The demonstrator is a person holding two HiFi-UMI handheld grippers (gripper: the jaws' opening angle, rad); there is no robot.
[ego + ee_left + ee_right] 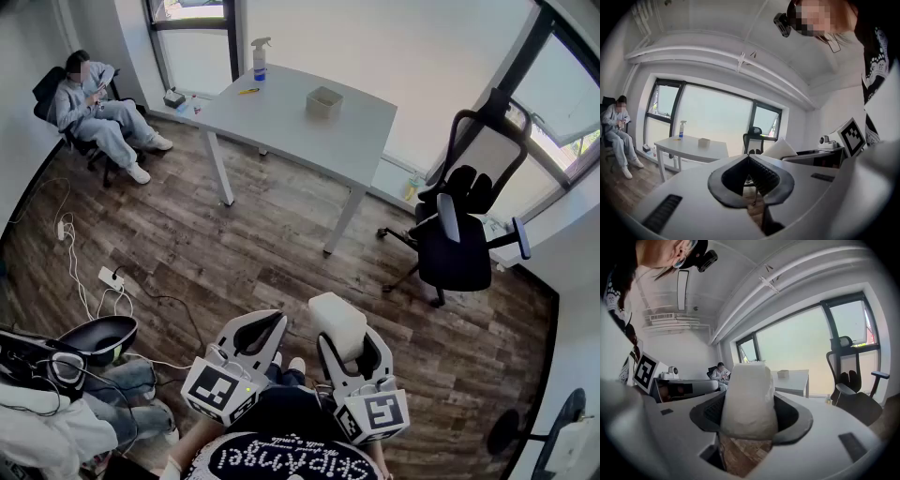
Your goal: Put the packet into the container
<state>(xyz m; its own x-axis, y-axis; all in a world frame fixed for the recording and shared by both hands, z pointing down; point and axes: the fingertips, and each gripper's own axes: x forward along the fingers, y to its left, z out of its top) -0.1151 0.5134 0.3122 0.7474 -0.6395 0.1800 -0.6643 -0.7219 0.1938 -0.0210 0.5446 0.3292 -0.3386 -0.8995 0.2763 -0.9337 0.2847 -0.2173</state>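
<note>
From here only the upper part of the white packet (336, 319) shows; its lower end sits sunk between the jaws of the right gripper (348, 339). The container (324, 101) on the far table (281, 127) is too small to see into. Whatever the seated person (98, 111) holds is too tiny to tell, and so is the yellow thing (248, 91) near the spray bottle (260, 58). The dark stand (511, 433) at lower right is cut off by the edge.
</note>
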